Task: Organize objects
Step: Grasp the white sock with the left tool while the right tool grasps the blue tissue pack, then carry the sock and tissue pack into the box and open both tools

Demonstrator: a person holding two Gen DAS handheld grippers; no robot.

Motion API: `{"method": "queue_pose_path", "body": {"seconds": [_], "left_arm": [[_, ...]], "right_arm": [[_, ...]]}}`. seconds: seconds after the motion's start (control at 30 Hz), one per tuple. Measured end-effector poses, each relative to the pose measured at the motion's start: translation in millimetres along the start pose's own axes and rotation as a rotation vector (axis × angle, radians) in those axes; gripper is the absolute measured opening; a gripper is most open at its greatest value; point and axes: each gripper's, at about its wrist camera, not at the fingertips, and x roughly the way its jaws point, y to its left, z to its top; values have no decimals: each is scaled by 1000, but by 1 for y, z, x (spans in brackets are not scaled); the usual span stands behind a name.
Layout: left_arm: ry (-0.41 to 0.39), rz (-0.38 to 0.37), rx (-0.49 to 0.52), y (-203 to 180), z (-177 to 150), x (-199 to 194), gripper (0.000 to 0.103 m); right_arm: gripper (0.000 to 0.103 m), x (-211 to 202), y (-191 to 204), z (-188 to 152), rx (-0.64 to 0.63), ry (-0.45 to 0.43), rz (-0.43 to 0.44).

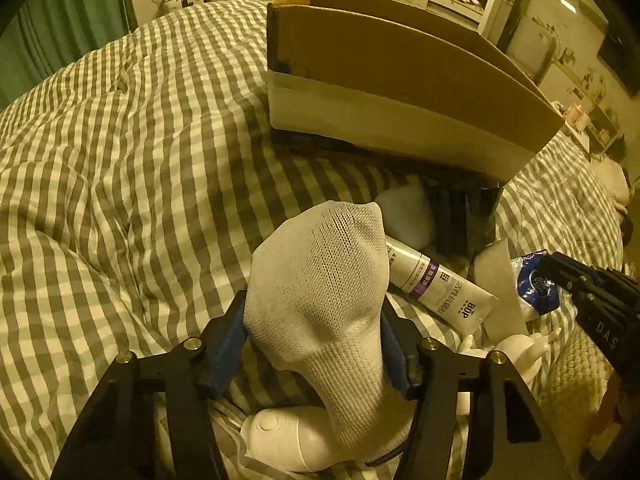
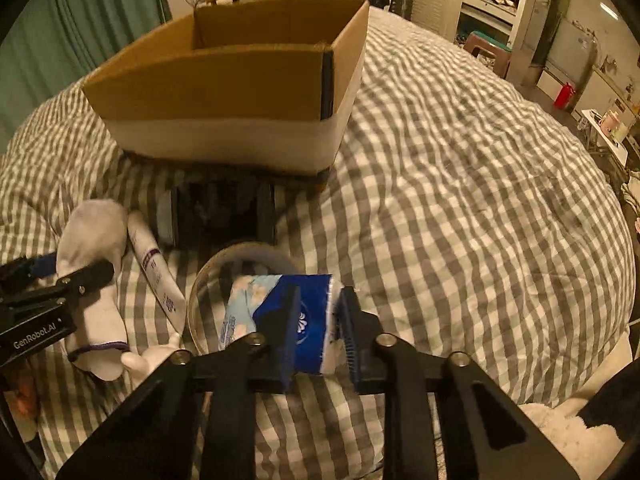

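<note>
My left gripper (image 1: 314, 320) is shut on a white sock (image 1: 320, 288) and holds it above the checked bedspread; the sock also shows in the right wrist view (image 2: 94, 264). My right gripper (image 2: 320, 320) is shut on a blue and white tissue pack (image 2: 308, 316), seen in the left wrist view at the right (image 1: 534, 284). An open cardboard box (image 1: 392, 92) stands on the bed just beyond both grippers, also in the right wrist view (image 2: 224, 88). A white tube (image 1: 440, 284) lies between the grippers.
A clear glass bowl (image 2: 200, 304) lies under the tissue pack. A dark object (image 2: 224, 212) sits in front of the box. A white figurine (image 1: 516, 348) and a white device (image 1: 288, 440) lie near the left gripper. Bare checked bedspread (image 2: 460, 200) spreads right.
</note>
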Motion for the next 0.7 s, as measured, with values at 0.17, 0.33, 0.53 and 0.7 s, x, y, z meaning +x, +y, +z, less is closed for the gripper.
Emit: {"method": "queue_pose_path", "body": {"seconds": [0.17,0.33,0.53,0.7], "left_arm": [[-1,-14,-6,4,-2,-10,52],[-13,-11,-20,10,-3,-23,49],[-66,4,-7,8,4,-46,49],[-105,-2,-17,14,11,-64,49]], "right_arm": [[6,-7,7,4,-42,-28,-1],[3,-19,11,7,-48,-51,15],[3,-38,14,13,-67,-108,25],[3,-61,21,21,-99,-169,19]]}}
